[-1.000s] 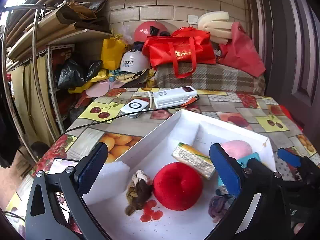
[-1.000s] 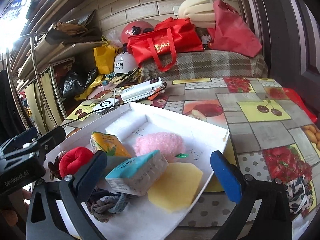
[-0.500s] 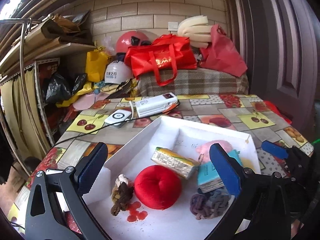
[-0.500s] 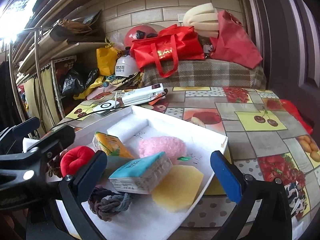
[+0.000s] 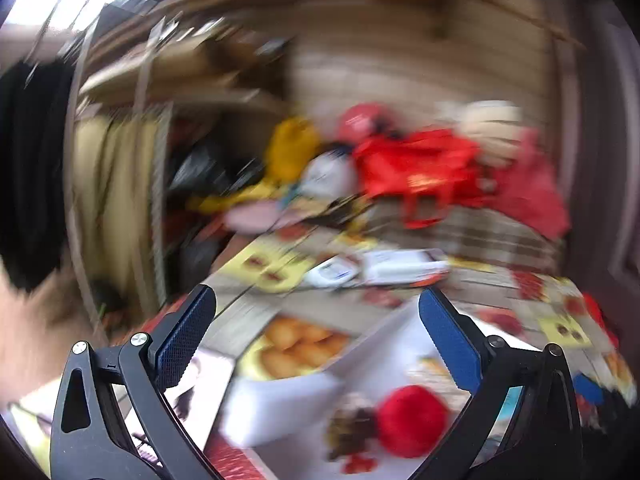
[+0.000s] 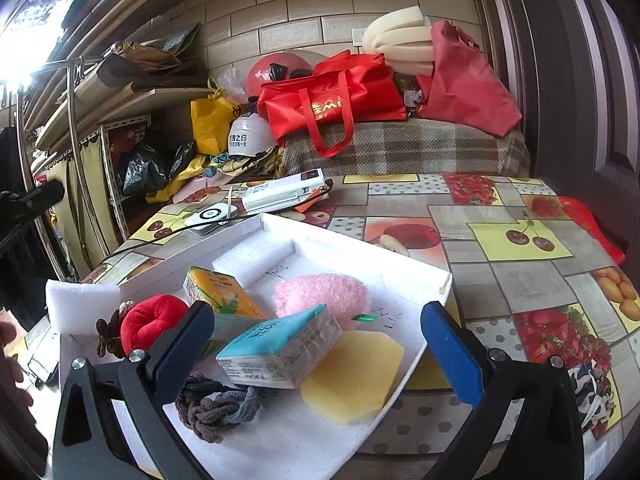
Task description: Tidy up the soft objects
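Note:
A white foam tray on the table holds a red plush apple, a yellow-green tissue pack, a pink fluffy sponge, a teal tissue pack, a yellow foam piece, a braided grey cord and a brown knot. My right gripper stands open over the tray's near end, with the teal pack between its fingers but not touched. The left wrist view is blurred; there my left gripper is open and empty above the tray's left corner, with the red apple low right.
A white foam block sits at the tray's left corner. A white power bank, a round white device and a black cable lie behind the tray. Red bags, helmets and shelves crowd the back. A hand shows at left.
My left gripper has swung left and back, so its view is now blurred and the tray sits lower right. The right gripper has barely moved; the objects stay in place.

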The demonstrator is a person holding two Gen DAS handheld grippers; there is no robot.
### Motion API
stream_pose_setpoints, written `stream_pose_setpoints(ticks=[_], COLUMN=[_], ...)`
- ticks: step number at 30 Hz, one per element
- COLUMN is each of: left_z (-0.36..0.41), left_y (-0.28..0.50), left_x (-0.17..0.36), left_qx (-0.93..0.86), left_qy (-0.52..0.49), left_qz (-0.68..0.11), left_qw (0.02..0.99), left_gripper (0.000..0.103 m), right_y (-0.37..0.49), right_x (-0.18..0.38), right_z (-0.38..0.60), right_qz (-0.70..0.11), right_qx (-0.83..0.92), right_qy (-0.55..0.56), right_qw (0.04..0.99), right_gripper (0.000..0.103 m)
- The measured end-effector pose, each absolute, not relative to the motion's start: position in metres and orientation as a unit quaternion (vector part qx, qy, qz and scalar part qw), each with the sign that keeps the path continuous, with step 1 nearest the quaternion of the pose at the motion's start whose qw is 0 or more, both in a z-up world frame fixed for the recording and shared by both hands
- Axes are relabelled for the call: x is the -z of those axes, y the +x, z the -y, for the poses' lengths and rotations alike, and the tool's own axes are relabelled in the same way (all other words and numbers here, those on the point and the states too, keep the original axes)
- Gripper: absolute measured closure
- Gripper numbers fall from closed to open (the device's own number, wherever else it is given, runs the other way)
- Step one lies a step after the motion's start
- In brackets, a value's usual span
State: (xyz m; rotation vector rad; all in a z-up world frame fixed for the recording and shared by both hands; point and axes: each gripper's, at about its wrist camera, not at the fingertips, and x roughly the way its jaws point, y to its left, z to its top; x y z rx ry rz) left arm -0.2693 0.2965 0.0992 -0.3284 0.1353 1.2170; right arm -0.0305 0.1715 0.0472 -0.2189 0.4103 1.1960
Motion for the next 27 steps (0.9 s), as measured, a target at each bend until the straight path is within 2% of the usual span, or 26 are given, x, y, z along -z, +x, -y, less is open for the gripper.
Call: stream_pose_setpoints(ticks=[4, 7, 16, 23, 27], left_z=[-0.340, -0.343, -0.272, -0.266, -0.276], left_y=[-0.295, -0.285, -0.187, -0.205, -0.217], left_x=[-0.074, -0.063, -0.063, -0.078, -0.075], left_qx=[-0.571, -0.514, -0.290, -0.320, -0.346], left_qy=[-0.269, -0.315, -0.255, -0.228, -0.234], left_qz=[-0.090, -0.094, -0.161, -0.104, -0.100], left_qw=[0.770, 0.792, 0.908, 0.914, 0.903], left_gripper=[0.000, 0.000, 0.001, 0.000, 0.000], right_y=[-0.032, -0.032, -0.033, -0.029, -0.029], right_x=[-0.048, -0.047, -0.047, -0.045, -0.045], right_z=[-0.172, -0.173, -0.173, -0.173, -0.172], right_qz=[-0.187, -0.185, -0.188, -0.195, -0.194], right_qx=[-0.558, -0.558, -0.556, -0.555, -0.555], right_qy=[-0.104, -0.107, -0.103, -0.095, -0.096], right_qw=[0.802, 0.802, 0.803, 0.803, 0.803], right_gripper=[0.000, 0.000, 0.000, 0.000, 0.000])
